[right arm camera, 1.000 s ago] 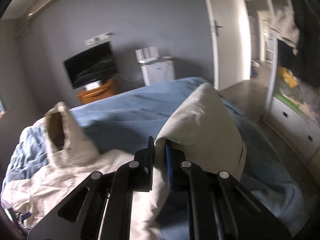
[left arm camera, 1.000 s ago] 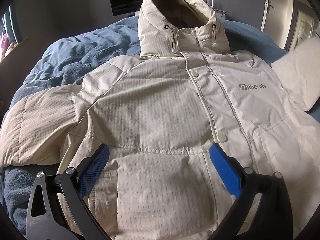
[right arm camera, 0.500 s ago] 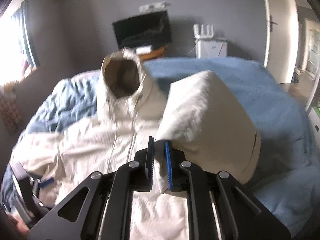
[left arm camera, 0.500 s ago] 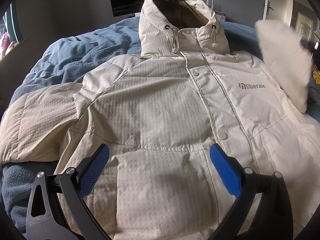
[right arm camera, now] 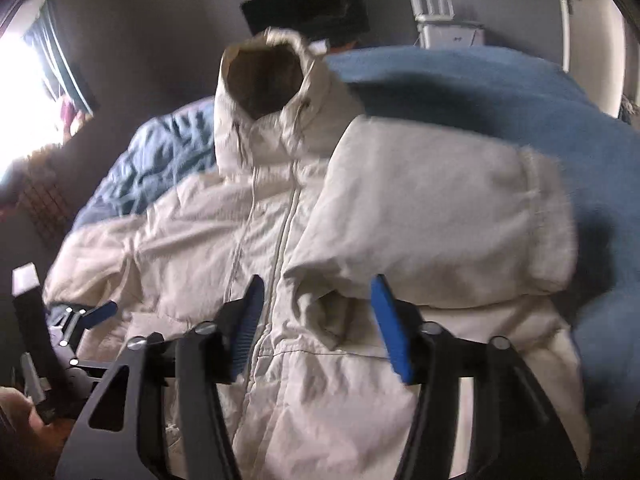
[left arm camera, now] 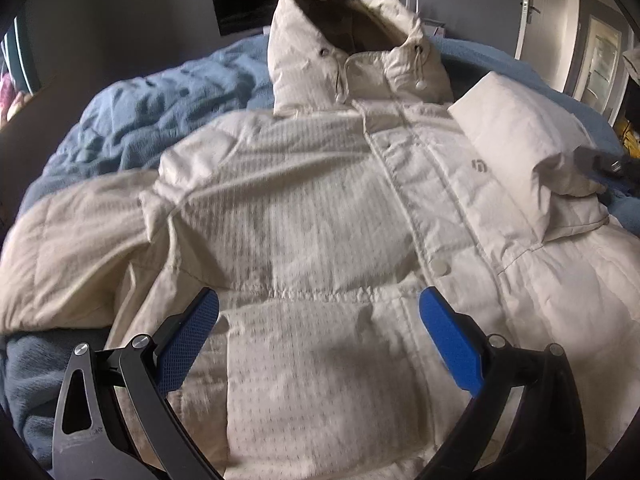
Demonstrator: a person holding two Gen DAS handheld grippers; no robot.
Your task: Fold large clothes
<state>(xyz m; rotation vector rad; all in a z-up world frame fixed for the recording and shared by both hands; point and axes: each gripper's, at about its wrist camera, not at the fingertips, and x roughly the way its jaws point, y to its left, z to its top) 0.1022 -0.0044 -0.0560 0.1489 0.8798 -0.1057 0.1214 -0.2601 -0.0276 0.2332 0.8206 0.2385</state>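
Note:
A cream hooded puffer jacket (left arm camera: 304, 216) lies front up on a blue bed, hood (left arm camera: 352, 40) at the far end. Its right sleeve (left arm camera: 532, 148) is folded across the chest and rests there; it also shows in the right wrist view (right arm camera: 432, 216). The other sleeve (left arm camera: 68, 248) lies spread out to the left. My left gripper (left arm camera: 316, 320) is open and empty above the jacket's lower front. My right gripper (right arm camera: 316, 316) is open and empty just above the folded sleeve's near edge. The left gripper also shows in the right wrist view (right arm camera: 86, 318) at the left.
A blue duvet (left arm camera: 160, 112) covers the bed around the jacket. A black TV (right arm camera: 308, 8) and a white unit (right arm camera: 448, 28) stand against the grey far wall. A door (left arm camera: 532, 8) is at the far right, a bright window (right arm camera: 24, 80) at the left.
My right gripper carried the right sleeve from beside the bed over the jacket's chest, then opened and let it go. The left gripper stayed open and nearly still.

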